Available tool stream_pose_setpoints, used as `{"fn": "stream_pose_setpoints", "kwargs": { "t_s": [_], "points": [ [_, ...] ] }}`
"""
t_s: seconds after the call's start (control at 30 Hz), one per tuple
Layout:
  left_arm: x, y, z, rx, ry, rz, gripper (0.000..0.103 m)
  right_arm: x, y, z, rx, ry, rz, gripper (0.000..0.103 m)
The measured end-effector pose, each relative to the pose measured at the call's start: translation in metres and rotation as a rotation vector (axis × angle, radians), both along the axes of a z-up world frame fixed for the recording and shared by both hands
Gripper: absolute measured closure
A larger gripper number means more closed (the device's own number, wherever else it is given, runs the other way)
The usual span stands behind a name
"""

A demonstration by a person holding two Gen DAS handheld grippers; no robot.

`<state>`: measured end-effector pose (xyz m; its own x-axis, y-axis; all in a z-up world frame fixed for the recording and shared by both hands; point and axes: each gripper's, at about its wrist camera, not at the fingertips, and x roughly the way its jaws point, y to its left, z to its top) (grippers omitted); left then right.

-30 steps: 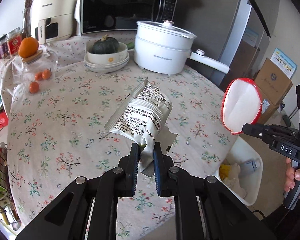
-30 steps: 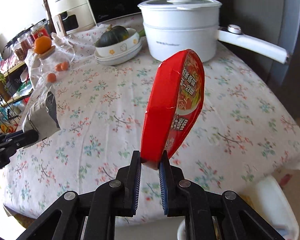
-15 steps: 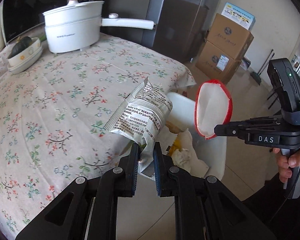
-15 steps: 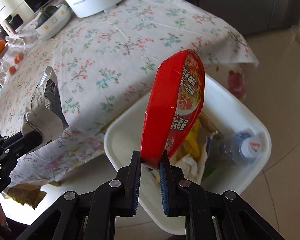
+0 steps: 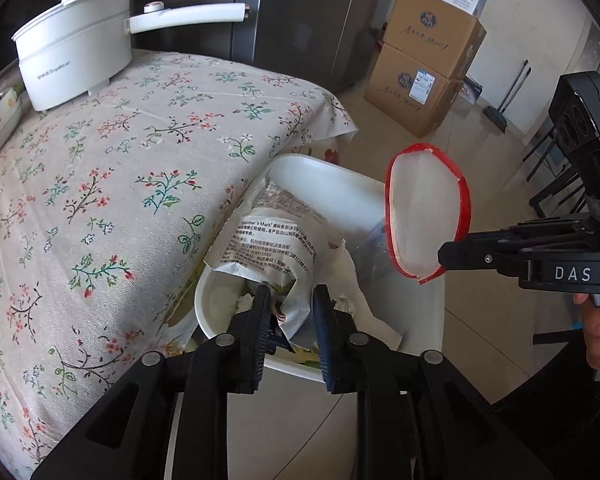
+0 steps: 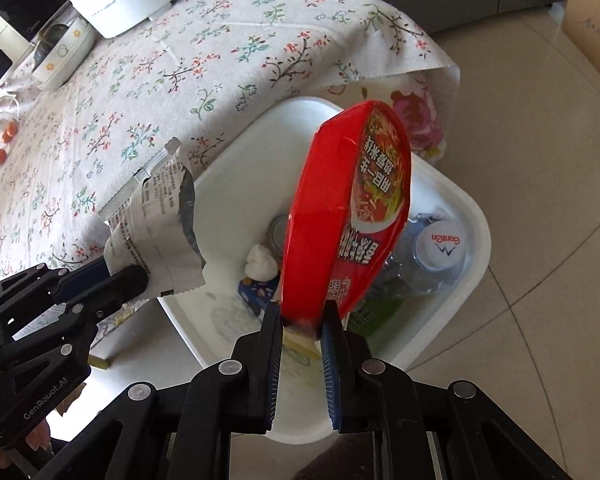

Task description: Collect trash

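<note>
— How are your hands placed?

— Both tilt down over the white bin (image 6: 466, 216), which stands on the floor just beside the table's right edge. Your left gripper (image 5: 290, 310) reaches in from the near left; your right gripper (image 6: 300, 320) comes from the near side.

— And the left jaws?

— Parted somewhat. The silver snack packet (image 5: 268, 246) stands between them; it seems to touch only one pad, though the view is too crowded to be sure.

— The right ones?

— Parted a little wider than the rim between them, with the red noodle-cup lid (image 6: 352, 216) standing upright there above the bin. Below it lie a bottle (image 6: 432, 256) and crumpled tissue (image 6: 262, 266).
</note>
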<state>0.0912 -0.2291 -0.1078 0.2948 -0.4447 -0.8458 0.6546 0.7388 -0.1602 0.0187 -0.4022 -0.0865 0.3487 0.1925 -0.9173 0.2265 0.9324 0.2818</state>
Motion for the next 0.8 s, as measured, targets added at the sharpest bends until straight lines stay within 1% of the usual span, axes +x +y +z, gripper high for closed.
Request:
{"fn": "stream_pose_setpoints", "kwargs": {
  "t_s": [0.03, 0.07, 0.1, 0.13, 0.23, 0.27, 0.3, 0.33, 0.37, 0.43, 0.47, 0.53, 0.63, 0.73, 0.8],
  "points": [
    [0.000, 0.001, 0.000, 0.006, 0.002, 0.013, 0.054, 0.001, -0.001, -0.001, 0.006, 0.003, -0.008, 0.079],
    [0.000, 0.005, 0.002, 0.007, -0.008, 0.032, 0.035, 0.001, -0.002, -0.001, 0.007, 0.007, -0.018, 0.064],
    [-0.001, 0.008, 0.004, 0.006, -0.022, 0.049, 0.027, 0.002, -0.003, -0.001, 0.002, 0.010, -0.030, 0.057],
    [-0.001, 0.011, 0.007, 0.010, -0.028, 0.061, 0.026, 0.001, -0.004, 0.000, -0.006, 0.011, -0.041, 0.048],
    [-0.003, 0.025, 0.015, 0.040, -0.030, 0.125, 0.024, -0.002, -0.003, 0.007, -0.033, -0.004, -0.050, 0.042],
    [-0.006, 0.032, 0.019, 0.073, -0.056, 0.175, 0.021, -0.004, 0.001, 0.011, -0.053, -0.016, -0.047, 0.039],
    [-0.008, 0.041, 0.023, 0.117, -0.089, 0.231, 0.016, -0.006, 0.005, 0.015, -0.083, -0.034, -0.041, 0.037],
    [-0.012, 0.049, 0.028, 0.146, -0.114, 0.276, 0.014, -0.009, 0.011, 0.021, -0.120, -0.056, -0.031, 0.033],
    [-0.014, 0.060, 0.034, 0.152, -0.127, 0.314, 0.012, -0.013, 0.019, 0.025, -0.158, -0.081, -0.023, 0.026],
    [-0.020, 0.081, 0.043, 0.146, -0.116, 0.381, 0.008, -0.020, 0.035, 0.035, -0.210, -0.128, -0.002, 0.013],
    [-0.024, 0.092, 0.047, 0.134, -0.109, 0.411, 0.005, -0.025, 0.044, 0.040, -0.223, -0.155, 0.014, 0.010],
    [-0.033, 0.111, 0.053, 0.121, -0.117, 0.465, 0.004, -0.032, 0.065, 0.051, -0.256, -0.208, 0.055, 0.006],
    [-0.051, 0.131, 0.062, 0.131, -0.155, 0.523, 0.004, -0.042, 0.098, 0.066, -0.307, -0.281, 0.115, 0.001],
    [-0.070, 0.140, 0.074, 0.145, -0.223, 0.543, 0.003, -0.053, 0.127, 0.077, -0.349, -0.340, 0.167, 0.001],
    [-0.082, 0.149, 0.085, 0.140, -0.263, 0.557, 0.003, -0.061, 0.141, 0.085, -0.366, -0.367, 0.188, 0.001]
  ]
}}
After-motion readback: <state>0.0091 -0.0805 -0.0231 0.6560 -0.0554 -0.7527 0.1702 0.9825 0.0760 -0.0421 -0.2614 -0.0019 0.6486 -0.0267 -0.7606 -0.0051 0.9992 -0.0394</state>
